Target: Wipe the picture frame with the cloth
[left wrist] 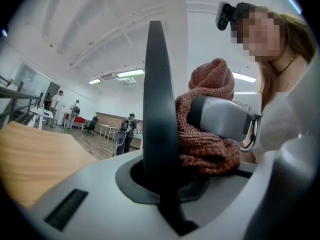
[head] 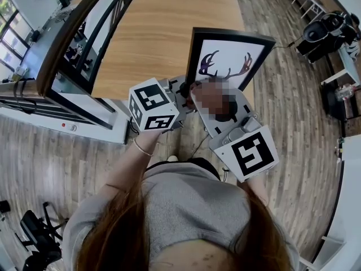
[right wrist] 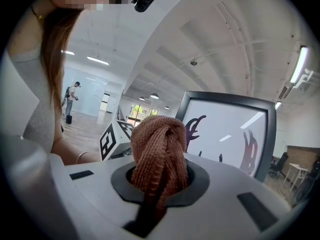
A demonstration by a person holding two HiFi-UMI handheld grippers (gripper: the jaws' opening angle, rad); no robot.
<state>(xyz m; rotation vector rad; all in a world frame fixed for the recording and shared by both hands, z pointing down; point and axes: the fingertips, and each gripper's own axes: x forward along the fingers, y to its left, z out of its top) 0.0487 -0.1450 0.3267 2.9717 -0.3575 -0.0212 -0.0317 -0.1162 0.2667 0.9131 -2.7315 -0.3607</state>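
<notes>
Fingers clamped: left gripper point(left wrist: 164, 191) on one picture frame point(left wrist: 160, 99), right gripper point(right wrist: 156, 186) on one cloth point(right wrist: 160, 146).

In the right gripper view, the cloth point(right wrist: 159, 151) hides the lower left part of the picture frame point(right wrist: 225, 134) behind it.

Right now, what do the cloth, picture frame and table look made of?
Cloth: rust-brown knitted or terry-like fabric, ribbed loops showing, matte. Picture frame: smooth dark border, plastic or painted wood, unclear; front glossy, with bright reflections. Table: light wood grain, satin; possibly laminate or veneer.
</notes>
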